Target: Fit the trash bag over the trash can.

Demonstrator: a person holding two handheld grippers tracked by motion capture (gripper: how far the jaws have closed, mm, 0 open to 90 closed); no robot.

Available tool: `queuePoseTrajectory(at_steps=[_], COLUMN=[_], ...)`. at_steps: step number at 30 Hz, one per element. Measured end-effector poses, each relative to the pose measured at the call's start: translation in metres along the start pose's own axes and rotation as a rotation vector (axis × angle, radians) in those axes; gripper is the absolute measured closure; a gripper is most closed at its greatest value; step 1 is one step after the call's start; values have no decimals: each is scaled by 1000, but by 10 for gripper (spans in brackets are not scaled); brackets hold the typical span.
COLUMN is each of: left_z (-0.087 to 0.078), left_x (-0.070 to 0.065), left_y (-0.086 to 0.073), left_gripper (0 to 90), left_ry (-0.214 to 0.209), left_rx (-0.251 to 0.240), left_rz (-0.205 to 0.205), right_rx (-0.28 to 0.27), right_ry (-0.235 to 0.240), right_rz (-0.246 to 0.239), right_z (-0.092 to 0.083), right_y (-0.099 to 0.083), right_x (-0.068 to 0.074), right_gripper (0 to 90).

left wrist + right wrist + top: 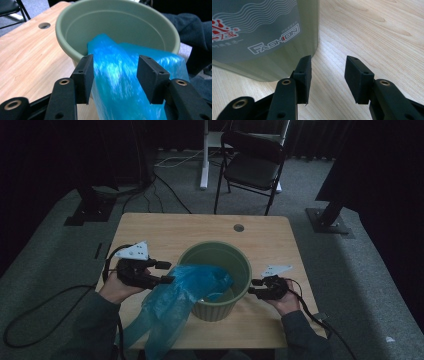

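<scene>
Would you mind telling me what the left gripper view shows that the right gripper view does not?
The left gripper view alone shows the blue plastic bag draped over the rim into the bin, between the open jaws of the left gripper, plus the bin's inside and the table's round hole. The right gripper view alone shows the printed label on the bin's outer wall, beside the right gripper. Both show the green bin and wooden table.
</scene>
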State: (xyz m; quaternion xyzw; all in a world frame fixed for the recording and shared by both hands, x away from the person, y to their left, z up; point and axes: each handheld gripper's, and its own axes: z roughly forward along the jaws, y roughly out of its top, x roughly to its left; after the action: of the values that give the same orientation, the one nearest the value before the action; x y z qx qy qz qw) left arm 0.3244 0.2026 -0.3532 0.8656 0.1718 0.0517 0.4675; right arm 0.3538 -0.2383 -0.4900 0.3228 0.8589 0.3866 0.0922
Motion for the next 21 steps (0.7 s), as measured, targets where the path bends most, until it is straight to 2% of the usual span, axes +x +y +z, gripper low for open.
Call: queuePoseTrajectory(at_steps=[4,7,11,15,21], left_z=[4,9,16,17,20], left_x=[-2,-3,-3,0,7], left_y=[-4,-4,-1,2,9], left_gripper=[476,516,609,728,851], left_ry=[18,38,63,73,85], left_rx=[7,20,33,24,20], left_rz=[2,9,11,5,0], right_rx=[0,0,-1,-1,-3], right_ry=[0,-1,-4,-6,-10], right_rz=[-2,-3,-2,-2,-3], right_z=[0,1,0,0,0], right_y=[0,0,0,0,0], right_x=[0,0,0,0,-1], right_gripper=[560,560,559,559,560])
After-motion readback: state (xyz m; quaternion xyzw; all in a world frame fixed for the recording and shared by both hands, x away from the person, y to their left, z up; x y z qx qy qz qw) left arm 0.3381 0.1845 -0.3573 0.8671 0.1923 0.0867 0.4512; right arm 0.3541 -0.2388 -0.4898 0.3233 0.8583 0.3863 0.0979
